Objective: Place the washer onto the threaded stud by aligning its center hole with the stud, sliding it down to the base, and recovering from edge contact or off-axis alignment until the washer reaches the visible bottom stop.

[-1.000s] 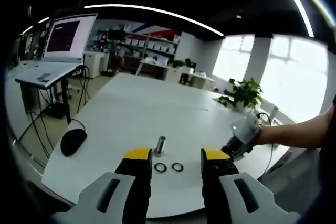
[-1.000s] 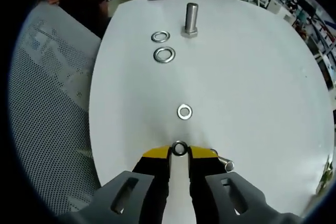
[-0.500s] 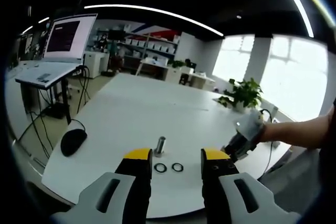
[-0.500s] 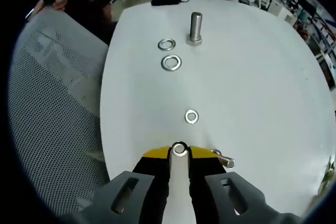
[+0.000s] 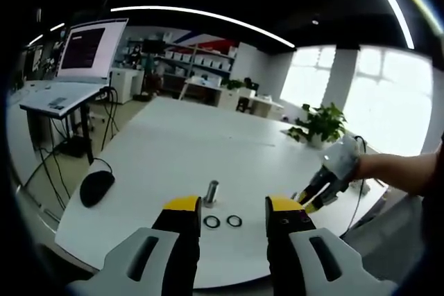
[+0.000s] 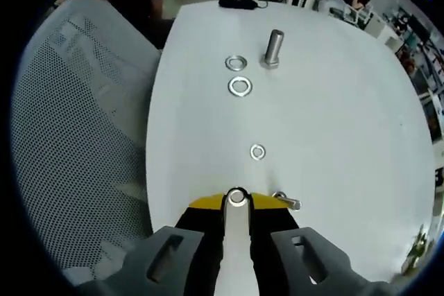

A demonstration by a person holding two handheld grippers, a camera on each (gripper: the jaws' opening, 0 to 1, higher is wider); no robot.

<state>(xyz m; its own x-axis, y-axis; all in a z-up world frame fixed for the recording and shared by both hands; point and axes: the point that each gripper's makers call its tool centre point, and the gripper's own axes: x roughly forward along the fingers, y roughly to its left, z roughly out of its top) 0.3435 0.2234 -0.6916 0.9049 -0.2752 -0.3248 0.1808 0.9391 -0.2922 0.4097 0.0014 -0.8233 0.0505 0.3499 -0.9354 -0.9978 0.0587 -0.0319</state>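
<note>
The right gripper [image 6: 236, 199] clamped one washer [image 6: 237, 197]; three more [image 6: 240, 86] lay near one stud [image 6: 272, 48]. The left gripper [image 5: 226, 209] stood open.

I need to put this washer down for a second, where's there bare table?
Bare table lies beyond the upright stud, toward the far edge. It's crowded nearer: two washers beside the stud, a small washer, and a lying bolt by the right gripper.
</note>
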